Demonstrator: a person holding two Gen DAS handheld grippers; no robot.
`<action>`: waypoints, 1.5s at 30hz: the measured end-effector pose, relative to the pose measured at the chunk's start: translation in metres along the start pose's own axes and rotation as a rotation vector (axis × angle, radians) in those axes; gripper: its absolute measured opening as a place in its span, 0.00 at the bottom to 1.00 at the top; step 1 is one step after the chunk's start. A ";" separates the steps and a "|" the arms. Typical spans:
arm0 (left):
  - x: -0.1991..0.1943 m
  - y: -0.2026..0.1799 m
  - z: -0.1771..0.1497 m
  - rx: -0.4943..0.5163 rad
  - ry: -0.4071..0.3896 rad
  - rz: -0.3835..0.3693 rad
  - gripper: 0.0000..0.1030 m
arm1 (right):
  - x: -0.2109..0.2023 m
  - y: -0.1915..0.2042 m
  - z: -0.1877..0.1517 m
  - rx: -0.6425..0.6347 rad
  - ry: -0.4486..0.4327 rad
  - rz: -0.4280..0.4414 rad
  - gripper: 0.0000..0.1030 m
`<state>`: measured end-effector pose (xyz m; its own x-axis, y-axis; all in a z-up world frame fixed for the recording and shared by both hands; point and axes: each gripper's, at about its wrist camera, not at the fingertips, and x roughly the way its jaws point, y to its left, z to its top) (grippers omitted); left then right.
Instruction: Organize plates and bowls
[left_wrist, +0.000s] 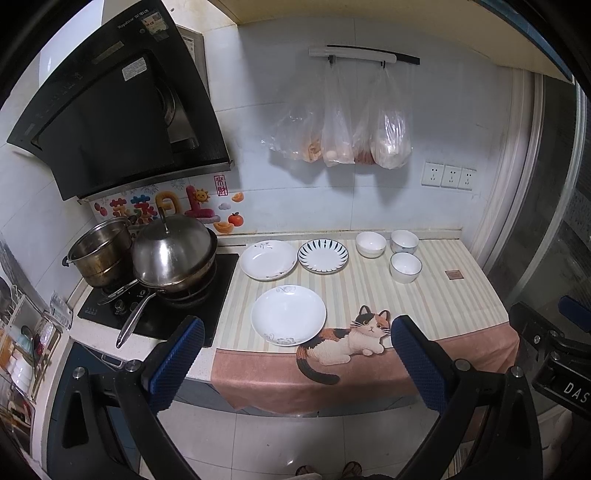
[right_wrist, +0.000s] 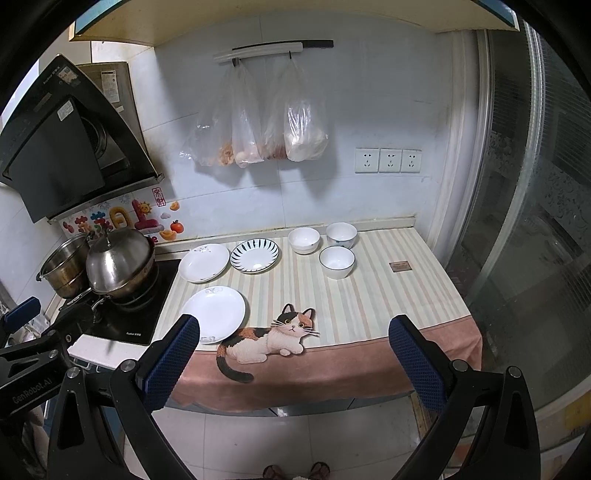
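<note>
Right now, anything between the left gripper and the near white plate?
Nothing visible. The left gripper is open, held off the counter edge, and the near white plate lies flat on the striped mat straight ahead. The cat print beside it is flat. The wok handle sticks out well to the left.

Lidded wok (left_wrist: 173, 254) and steel pot (left_wrist: 100, 254) on cooktop (left_wrist: 221, 280); plastic bags (right_wrist: 258, 125) hang above.
</note>
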<state>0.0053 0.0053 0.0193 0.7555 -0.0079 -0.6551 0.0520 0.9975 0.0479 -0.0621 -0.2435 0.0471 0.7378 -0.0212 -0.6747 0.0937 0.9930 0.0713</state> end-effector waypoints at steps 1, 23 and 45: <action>0.000 0.000 0.001 -0.001 0.000 0.000 1.00 | 0.000 0.000 0.000 0.000 0.000 -0.001 1.00; 0.010 0.010 0.000 -0.005 0.013 -0.011 1.00 | 0.004 0.000 0.002 0.013 0.002 -0.003 1.00; 0.352 0.111 -0.044 -0.121 0.417 0.153 1.00 | 0.365 0.062 -0.022 -0.024 0.355 0.224 1.00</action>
<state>0.2486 0.1163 -0.2392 0.4202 0.1443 -0.8959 -0.1352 0.9862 0.0955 0.1982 -0.1873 -0.2115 0.4619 0.2327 -0.8559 -0.0614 0.9710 0.2309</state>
